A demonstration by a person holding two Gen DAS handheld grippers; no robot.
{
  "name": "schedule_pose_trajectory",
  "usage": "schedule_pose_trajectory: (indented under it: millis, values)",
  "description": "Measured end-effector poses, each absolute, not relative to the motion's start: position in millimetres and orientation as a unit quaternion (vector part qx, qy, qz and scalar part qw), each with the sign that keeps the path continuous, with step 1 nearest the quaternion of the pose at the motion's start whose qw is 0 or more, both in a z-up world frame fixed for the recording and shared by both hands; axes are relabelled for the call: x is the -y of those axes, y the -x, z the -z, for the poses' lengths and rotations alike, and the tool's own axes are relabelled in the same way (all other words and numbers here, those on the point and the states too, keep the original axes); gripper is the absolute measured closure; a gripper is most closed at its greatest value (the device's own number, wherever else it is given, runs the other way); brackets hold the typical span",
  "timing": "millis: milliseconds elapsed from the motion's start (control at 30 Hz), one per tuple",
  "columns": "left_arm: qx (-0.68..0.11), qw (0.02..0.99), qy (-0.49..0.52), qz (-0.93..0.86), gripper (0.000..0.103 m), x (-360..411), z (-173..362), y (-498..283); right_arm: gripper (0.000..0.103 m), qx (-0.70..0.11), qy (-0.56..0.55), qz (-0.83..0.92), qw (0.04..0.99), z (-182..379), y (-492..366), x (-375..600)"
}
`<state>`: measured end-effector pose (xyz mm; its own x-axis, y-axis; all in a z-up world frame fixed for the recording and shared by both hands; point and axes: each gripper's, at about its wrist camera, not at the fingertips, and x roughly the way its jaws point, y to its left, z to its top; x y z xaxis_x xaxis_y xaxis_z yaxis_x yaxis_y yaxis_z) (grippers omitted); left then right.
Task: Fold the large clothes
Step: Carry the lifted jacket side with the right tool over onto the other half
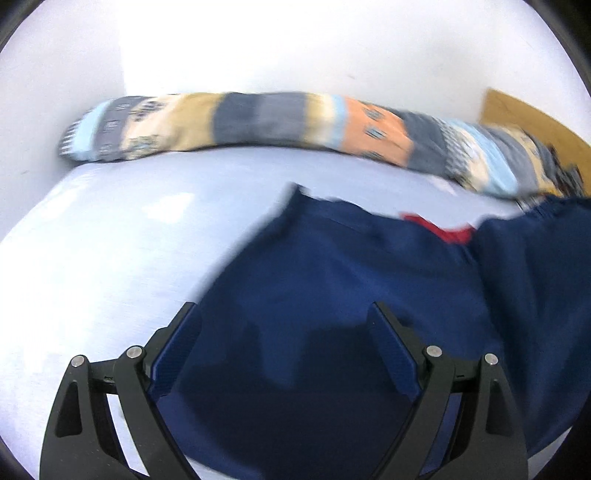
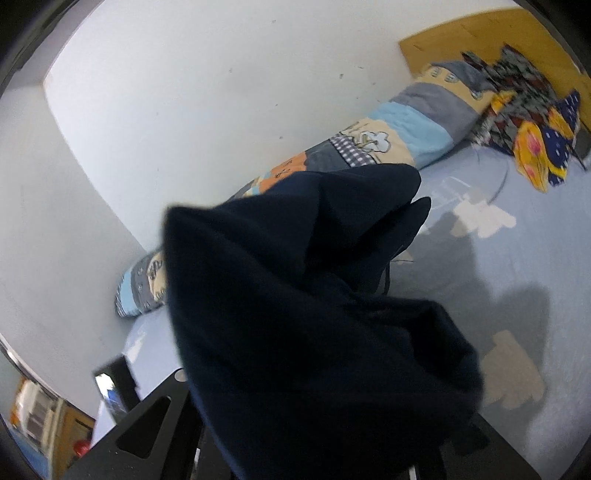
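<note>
Across a bed (image 1: pixel 110 236) covered in a pale blue sheet, a large navy garment (image 1: pixel 351 280) lies partly spread, its near portion directly under the left gripper (image 1: pixel 284 321). That flat, soft surface looks chosen to give the big piece room to be laid out before folding. Along the white wall (image 2: pixel 184 92) runs a long patchwork bolster (image 1: pixel 258 122), pushed to the far edge, apparently to keep the middle free. At the head end, beside a wooden headboard (image 2: pixel 461 33), sits a heap of bright patterned clothes (image 2: pixel 532 122), well apart from the work and likely waiting its turn.

Seen from the right wrist, a dark bunch of the same navy cloth (image 2: pixel 314 314) hangs in front of the lens, lifted off the sheet and draped over the right gripper; its fingertips are hidden, so whether its jaws pinch the cloth cannot be told. The raised hold suggests one side is being carried over to make a fold.

Closer in, the left gripper's jaws stand spread wide above the fabric, holding nothing, seemingly poised to pin or seize an edge. A small red patch (image 1: pixel 443 230) shows near the garment's far edge, perhaps lining. Motion blur softens both views.
</note>
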<state>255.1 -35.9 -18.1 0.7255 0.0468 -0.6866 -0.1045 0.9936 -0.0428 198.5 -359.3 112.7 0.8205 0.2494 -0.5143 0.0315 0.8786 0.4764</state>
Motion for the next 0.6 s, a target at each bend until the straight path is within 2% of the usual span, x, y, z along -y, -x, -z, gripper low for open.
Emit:
schedule_pose_trajectory:
  millis: [333,467,600]
  values:
    - [-0.342,0.920,0.130,-0.142,0.012,-104.5,-17.5,-235.4,0.087,-0.320,-0.060,-0.033,0.945,-102.0,-223.4,223.5]
    - [-0.345,0.907,0.172,-0.167,0.012,-148.2,-15.3,-227.3,0.086,-0.340,0.018,-0.032,0.940,-67.5,-243.2,139.3]
    - [-0.353,0.898,0.191,-0.177,0.012,-171.2,-9.6,-223.2,0.086,-0.387,0.132,-0.023,0.912,6.8,-264.2,59.3]
